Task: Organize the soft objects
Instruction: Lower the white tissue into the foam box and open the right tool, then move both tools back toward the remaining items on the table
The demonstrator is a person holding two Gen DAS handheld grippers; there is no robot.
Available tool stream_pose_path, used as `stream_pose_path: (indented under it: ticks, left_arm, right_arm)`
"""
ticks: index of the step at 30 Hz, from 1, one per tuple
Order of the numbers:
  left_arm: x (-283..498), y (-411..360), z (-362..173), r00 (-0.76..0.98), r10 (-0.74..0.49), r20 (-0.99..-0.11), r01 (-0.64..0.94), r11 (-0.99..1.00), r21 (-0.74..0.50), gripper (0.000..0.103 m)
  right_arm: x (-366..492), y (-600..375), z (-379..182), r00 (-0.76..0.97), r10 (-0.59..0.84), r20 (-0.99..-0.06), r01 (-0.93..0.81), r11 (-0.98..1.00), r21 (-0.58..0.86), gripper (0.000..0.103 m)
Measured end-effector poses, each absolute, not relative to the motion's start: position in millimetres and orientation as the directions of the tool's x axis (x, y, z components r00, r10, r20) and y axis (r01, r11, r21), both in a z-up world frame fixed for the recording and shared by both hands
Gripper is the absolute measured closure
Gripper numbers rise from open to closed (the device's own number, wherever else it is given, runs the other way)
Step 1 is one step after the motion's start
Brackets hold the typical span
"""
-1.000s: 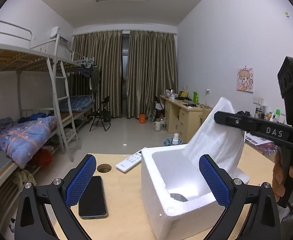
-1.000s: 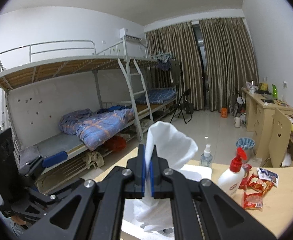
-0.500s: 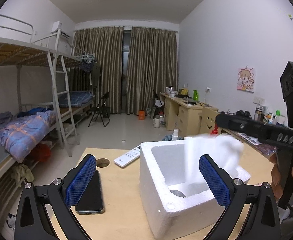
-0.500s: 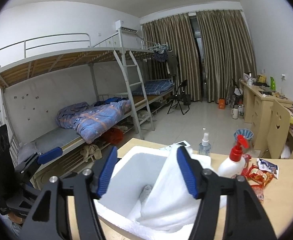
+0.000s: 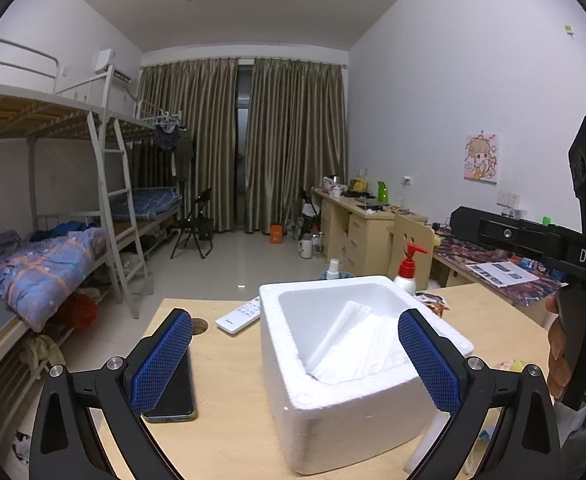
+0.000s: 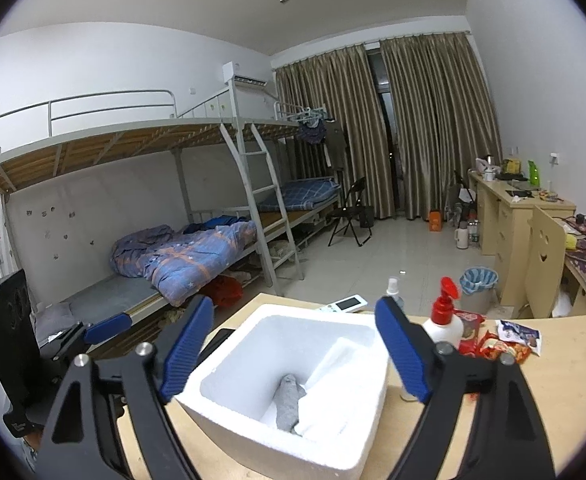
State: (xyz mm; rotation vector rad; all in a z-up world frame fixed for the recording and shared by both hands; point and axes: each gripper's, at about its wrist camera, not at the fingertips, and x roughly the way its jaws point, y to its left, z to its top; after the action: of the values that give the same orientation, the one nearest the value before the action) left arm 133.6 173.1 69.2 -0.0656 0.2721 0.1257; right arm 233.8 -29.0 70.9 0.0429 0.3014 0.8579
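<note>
Right tongs (image 6: 295, 346): jaws have just been opening and now stand wide, nothing between the pads. They hover over the white foam box (image 6: 345, 452), blue pads above its left and right rims, clear of both.

Left tongs (image 5: 295, 360): jaws spread wide, gripping nothing. The box's near left corner sits between the pads; no contact seen.

White cloth (image 6: 333, 396): lies loose inside the box, piled against the right wall and draped toward the floor of the box. In the left wrist view the white cloth (image 5: 357, 344) sits below the rim on that side. A grey rolled item (image 6: 289, 402) lies at the box bottom, partly under the cloth's edge.

Box stands on the wooden worktop (image 5: 221, 432). Left of it: bare strip of worktop, then a dark phone (image 5: 173, 396) near the left tongs' pad. Behind it: a white remote (image 5: 240, 315) near the far edge, beside a round hole (image 5: 200, 323). Right of it: a red-pump bottle (image 6: 445, 320) just beside the box, snack packets (image 6: 505, 346) further out.

A hand (image 5: 573, 344) holds the right tongs' handle.
</note>
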Motion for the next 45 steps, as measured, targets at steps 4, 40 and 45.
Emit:
stream_pose_path:
  ticks: [4, 40, 45]
  left_arm:
    - [126.3, 162.1, 72.2, 0.96, 0.102, -0.262, -0.118, 0.992, -0.046, 0.0]
    - [70.6, 56.3, 50.1, 0.982, -0.075, -0.173, 0.069, 0.997, -0.037, 0.0]
    - [68.5, 51.8, 36.4, 0.978, -0.109, -0.176, 0.102, 0.993, -0.052, 0.0]
  right_arm:
    - [227.6, -42.0, 71.7, 0.633, 0.738, -0.235, -0.726, 0.671, 0.153, 0.004]
    - [129.4, -161.7, 37.2, 0.854, 0.499, -0.148, -0.494, 0.867, 0.069, 0.0]
    - [124.4, -169.5, 24.7, 0.868, 0.47, -0.162, -0.463, 0.883, 0.08, 0.0]
